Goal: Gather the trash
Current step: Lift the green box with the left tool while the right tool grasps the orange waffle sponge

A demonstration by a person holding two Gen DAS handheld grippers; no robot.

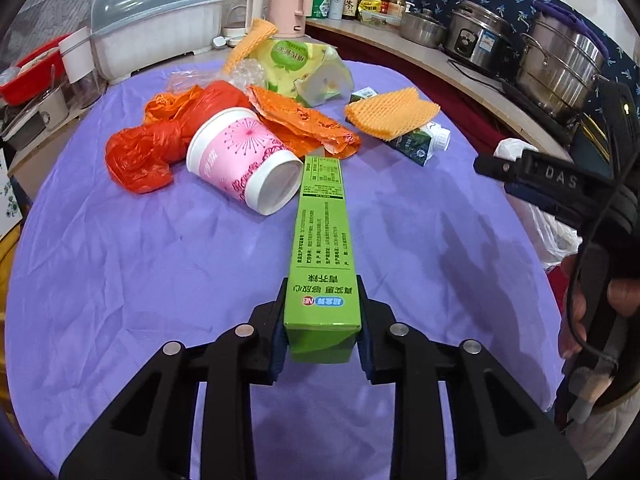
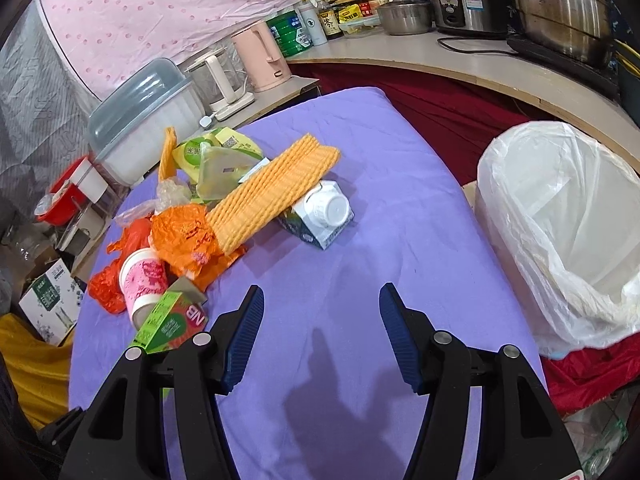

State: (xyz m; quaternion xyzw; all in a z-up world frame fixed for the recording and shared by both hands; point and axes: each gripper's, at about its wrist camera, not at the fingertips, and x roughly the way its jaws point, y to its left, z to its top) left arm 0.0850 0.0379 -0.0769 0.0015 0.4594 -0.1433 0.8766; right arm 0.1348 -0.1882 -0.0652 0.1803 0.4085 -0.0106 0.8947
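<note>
My left gripper [image 1: 322, 312] is shut on the near end of a long green carton box [image 1: 322, 232], which points away over the purple cloth; the box also shows in the right wrist view [image 2: 168, 322]. Beyond it lies a pile of trash: a pink paper cup [image 1: 244, 160] on its side, red plastic bags [image 1: 148, 144], orange wrappers [image 1: 304, 124], yellow foam netting [image 1: 392, 112], a small milk carton [image 2: 320, 216]. My right gripper [image 2: 322, 304] is open and empty above the cloth. A white-lined trash bin [image 2: 560, 216] stands to its right.
The table [image 2: 400, 160] is covered in purple cloth. Behind it stand a covered dish rack [image 1: 156, 28], kettles [image 1: 288, 4] and bottles. A counter [image 2: 480, 68] at the right holds metal pots and a rice cooker. A red cloth lies below the bin.
</note>
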